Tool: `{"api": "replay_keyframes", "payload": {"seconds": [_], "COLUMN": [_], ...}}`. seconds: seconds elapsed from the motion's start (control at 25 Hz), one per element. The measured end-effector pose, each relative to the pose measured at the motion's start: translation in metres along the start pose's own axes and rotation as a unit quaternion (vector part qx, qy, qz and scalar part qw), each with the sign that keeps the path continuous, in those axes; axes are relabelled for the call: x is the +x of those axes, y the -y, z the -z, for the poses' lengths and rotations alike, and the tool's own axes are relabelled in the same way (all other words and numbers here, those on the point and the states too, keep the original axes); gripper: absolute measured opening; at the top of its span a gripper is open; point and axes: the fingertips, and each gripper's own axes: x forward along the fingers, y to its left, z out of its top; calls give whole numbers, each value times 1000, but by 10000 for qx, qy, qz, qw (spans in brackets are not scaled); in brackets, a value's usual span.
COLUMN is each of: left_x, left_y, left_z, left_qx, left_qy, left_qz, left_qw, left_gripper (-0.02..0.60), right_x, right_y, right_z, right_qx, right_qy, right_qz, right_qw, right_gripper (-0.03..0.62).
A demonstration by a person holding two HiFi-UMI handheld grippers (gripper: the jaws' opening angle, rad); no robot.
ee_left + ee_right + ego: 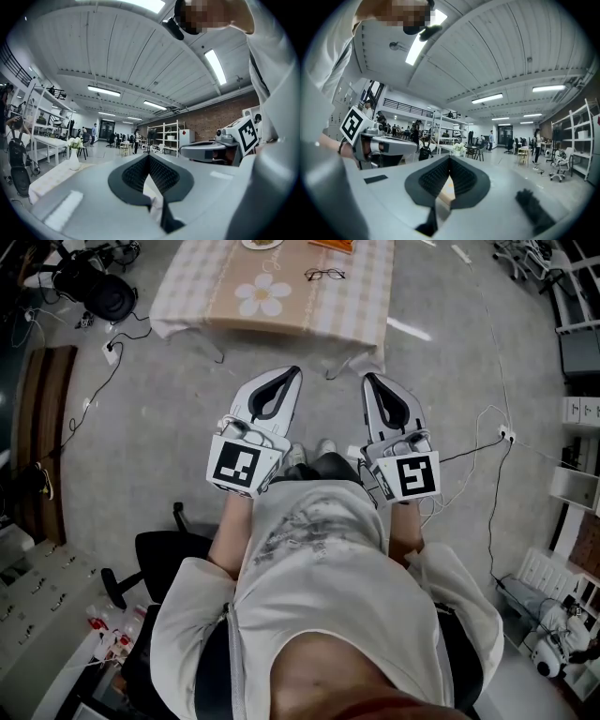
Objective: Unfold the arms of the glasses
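The black-framed glasses [324, 275] lie on a table with a checked cloth [187, 282], far ahead in the head view; whether their arms are folded is too small to tell. Both grippers are held level above the floor, short of the table and well apart from the glasses. My left gripper [296, 371] is shut, with nothing between its tips. My right gripper [367, 377] is shut and empty too. In the left gripper view the left gripper [149, 157] has its ribbed pads meeting, as does the right gripper [450, 159] in the right gripper view. Neither gripper view shows the glasses.
A plate [262, 243] and an orange item [330, 244] sit at the table's far edge. A white vase with flowers [74, 157] stands on the table. Cables [497, 427] run across the grey floor; a black chair [155, 554] stands behind left.
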Motion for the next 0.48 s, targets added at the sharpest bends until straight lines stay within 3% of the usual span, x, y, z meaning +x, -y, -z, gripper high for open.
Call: {"api": "replay_keyframes", "payload": {"seconds": [0.48], "left_x": [47], "left_y": [-34], "left_z": [8], "left_qx": [-21], "left_qy": [-60], "left_qz": [-211], "left_qw": [9998], "left_gripper": [8], "right_x": [54], "right_y": [39], "right_z": [12], "right_qx": [-2], "right_qy": [-24], "right_qz": [-163], "right_qw": [9999], "right_gripper": [15]}}
